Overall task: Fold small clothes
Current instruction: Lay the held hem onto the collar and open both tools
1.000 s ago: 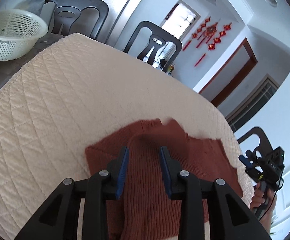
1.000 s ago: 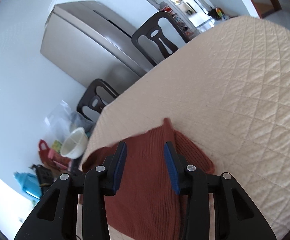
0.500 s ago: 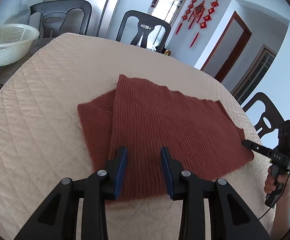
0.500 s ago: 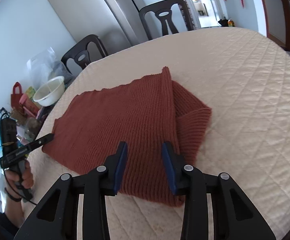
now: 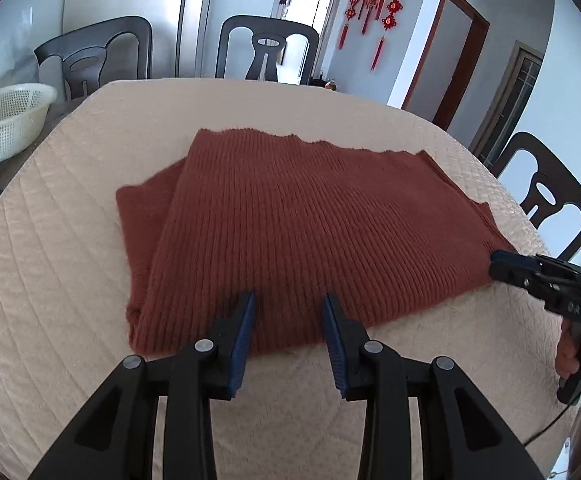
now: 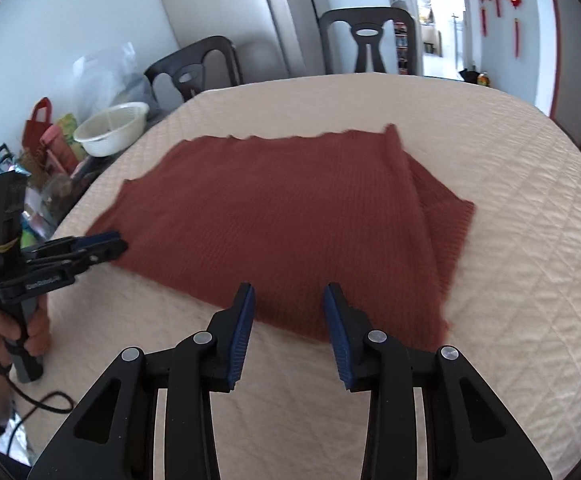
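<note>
Bench (image 5: 50,264) under quilted cream cover, bare margin all round. Rust knit garment (image 5: 302,220) flat mid-bench, long axis left–right, folded flap at each end. Left gripper (image 5: 288,304) and right gripper (image 6: 288,300) at its near edge, fingers apart, nothing clamped. White basket (image 5: 6,120) beyond bench; chairs (image 5: 266,46) around.

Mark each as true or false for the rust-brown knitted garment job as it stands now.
1. The rust-brown ribbed knit garment lies flat on the cream quilted cover. True.
2. The left gripper clamps a bunched fold of it. False: its jaws stand apart over the near edge.
3. The white perforated plastic basket sits on the garment. False: it stands off the cover's corner.
4. The right gripper also hangs at the near edge. True.
</note>
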Demonstrator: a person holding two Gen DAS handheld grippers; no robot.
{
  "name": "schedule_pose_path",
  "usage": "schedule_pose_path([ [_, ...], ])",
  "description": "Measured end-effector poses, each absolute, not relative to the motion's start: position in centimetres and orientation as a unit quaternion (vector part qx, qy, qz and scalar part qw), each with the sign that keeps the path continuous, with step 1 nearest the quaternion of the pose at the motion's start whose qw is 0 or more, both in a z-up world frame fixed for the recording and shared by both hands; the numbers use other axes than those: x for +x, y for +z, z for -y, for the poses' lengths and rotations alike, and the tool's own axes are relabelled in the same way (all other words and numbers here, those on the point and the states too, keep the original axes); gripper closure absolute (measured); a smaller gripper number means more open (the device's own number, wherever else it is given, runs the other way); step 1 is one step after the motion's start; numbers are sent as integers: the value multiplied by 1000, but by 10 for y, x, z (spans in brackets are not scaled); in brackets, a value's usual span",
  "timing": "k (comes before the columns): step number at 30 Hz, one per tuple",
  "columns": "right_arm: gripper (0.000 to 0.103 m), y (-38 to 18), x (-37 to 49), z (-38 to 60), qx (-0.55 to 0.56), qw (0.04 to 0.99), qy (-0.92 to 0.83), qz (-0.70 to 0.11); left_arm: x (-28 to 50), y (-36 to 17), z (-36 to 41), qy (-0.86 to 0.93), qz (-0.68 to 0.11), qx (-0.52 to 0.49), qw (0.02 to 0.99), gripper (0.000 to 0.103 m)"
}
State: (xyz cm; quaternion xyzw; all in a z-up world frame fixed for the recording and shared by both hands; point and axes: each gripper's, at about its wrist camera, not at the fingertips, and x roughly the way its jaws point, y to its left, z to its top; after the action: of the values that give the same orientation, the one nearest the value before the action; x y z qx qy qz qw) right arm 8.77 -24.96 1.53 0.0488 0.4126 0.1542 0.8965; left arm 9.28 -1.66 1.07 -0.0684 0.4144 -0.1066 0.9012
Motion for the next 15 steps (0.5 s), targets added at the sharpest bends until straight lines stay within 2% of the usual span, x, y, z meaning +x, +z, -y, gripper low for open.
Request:
schedule_pose_path([
  [9,67,20,81,266,71,902,133,-404,86,28,8,-111,-395,-88,908,66],
  [10,69,16,84,268,73,901,122,-409,89,30,4,-94,-390,-82,912,66],
  [11,76,13,85,271,75,902,116,-410,92,28,0,-74,-392,-77,914,66],
  [15,77,16,82,273,82,904,103,-406,93,12,-8,-62,-413,-82,905,66],
])
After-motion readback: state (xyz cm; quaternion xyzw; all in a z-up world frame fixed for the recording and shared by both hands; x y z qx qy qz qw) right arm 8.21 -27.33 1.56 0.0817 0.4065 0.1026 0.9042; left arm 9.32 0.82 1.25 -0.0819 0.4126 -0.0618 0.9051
